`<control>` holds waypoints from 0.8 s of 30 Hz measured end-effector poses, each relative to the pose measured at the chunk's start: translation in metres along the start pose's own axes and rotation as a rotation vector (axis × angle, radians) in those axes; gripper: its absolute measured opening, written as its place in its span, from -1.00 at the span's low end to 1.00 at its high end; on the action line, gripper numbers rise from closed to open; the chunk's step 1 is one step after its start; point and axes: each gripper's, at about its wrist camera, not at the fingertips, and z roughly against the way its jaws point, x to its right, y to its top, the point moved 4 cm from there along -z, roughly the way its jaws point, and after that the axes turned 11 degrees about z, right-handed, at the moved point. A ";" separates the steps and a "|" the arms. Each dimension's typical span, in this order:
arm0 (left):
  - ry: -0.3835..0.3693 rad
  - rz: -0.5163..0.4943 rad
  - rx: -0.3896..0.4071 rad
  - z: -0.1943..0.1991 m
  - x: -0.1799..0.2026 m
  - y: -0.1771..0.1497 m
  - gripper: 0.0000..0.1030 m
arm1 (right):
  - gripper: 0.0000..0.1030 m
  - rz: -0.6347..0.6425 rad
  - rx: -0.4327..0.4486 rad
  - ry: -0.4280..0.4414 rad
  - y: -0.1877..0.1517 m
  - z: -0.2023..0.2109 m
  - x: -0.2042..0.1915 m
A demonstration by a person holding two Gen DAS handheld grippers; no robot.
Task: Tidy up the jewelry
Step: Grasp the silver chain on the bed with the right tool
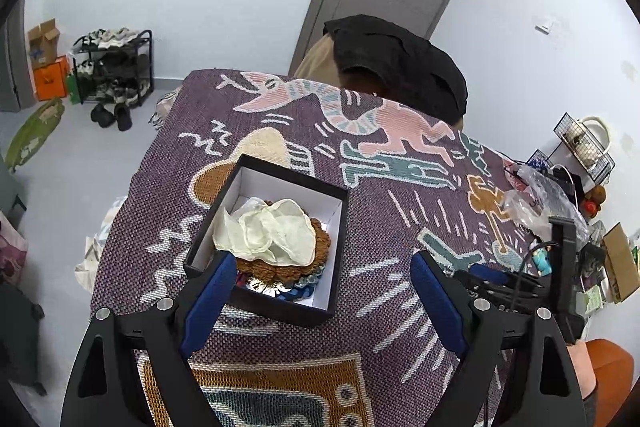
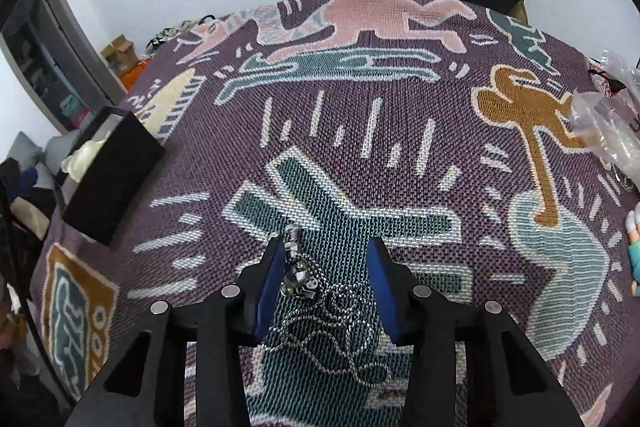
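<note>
Right wrist view: the right hand-held gripper (image 2: 326, 259) is spread wide over the silver necklace (image 2: 320, 307) pooled on the desk (image 2: 400, 163). Probably best to pinch the chunky pendant (image 2: 294, 267), since the chain would slip. The left hand-held gripper (image 1: 320, 279) hangs spread by the black box (image 1: 280, 311).

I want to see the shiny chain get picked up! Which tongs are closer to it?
The right tongs. They hang open right over the silver chain necklace, which lies between their blue fingers. The left tongs are open beside the black box, away from the chain.
</note>
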 end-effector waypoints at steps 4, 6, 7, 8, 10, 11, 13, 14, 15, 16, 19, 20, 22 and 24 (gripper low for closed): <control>-0.001 0.005 -0.004 -0.002 0.000 -0.002 0.72 | -0.17 0.018 -0.008 -0.045 0.000 -0.003 -0.004; -0.003 0.013 -0.008 -0.004 0.001 -0.003 0.72 | -0.18 0.057 -0.020 -0.077 -0.001 -0.004 -0.012; -0.005 0.015 -0.009 -0.004 0.001 -0.003 0.72 | -0.18 0.065 -0.024 -0.078 -0.001 -0.003 -0.013; -0.009 0.013 -0.012 -0.005 0.003 -0.004 0.72 | -0.19 0.067 -0.027 -0.078 -0.002 -0.003 -0.013; -0.013 0.005 -0.015 -0.007 0.007 -0.006 0.72 | -0.29 0.069 -0.029 -0.070 -0.003 -0.002 -0.012; -0.015 -0.004 -0.017 -0.007 0.011 -0.007 0.72 | -0.62 0.077 -0.025 -0.069 -0.004 0.000 -0.011; -0.019 -0.017 -0.022 -0.009 0.017 -0.010 0.72 | -0.70 0.078 -0.024 -0.056 -0.007 0.002 -0.010; -0.020 -0.021 -0.023 -0.010 0.019 -0.011 0.72 | -0.72 0.073 -0.023 -0.051 -0.009 0.004 -0.009; -0.020 -0.025 -0.026 -0.011 0.022 -0.011 0.72 | -0.72 0.065 -0.020 -0.046 -0.011 0.005 -0.008; -0.021 -0.031 -0.029 -0.012 0.026 -0.013 0.72 | -0.73 0.050 -0.014 -0.036 -0.013 0.008 -0.004; -0.022 -0.047 -0.037 -0.017 0.036 -0.016 0.72 | -0.75 -0.007 0.026 -0.003 -0.018 0.020 0.007; -0.022 -0.056 -0.043 -0.020 0.041 -0.018 0.72 | -0.76 -0.019 0.041 0.006 -0.019 0.025 0.010; -0.023 -0.070 -0.050 -0.023 0.048 -0.022 0.72 | -0.76 -0.044 0.074 0.019 -0.022 0.036 0.016; -0.030 -0.093 -0.059 -0.028 0.058 -0.027 0.72 | -0.76 -0.066 0.103 0.020 -0.024 0.046 0.022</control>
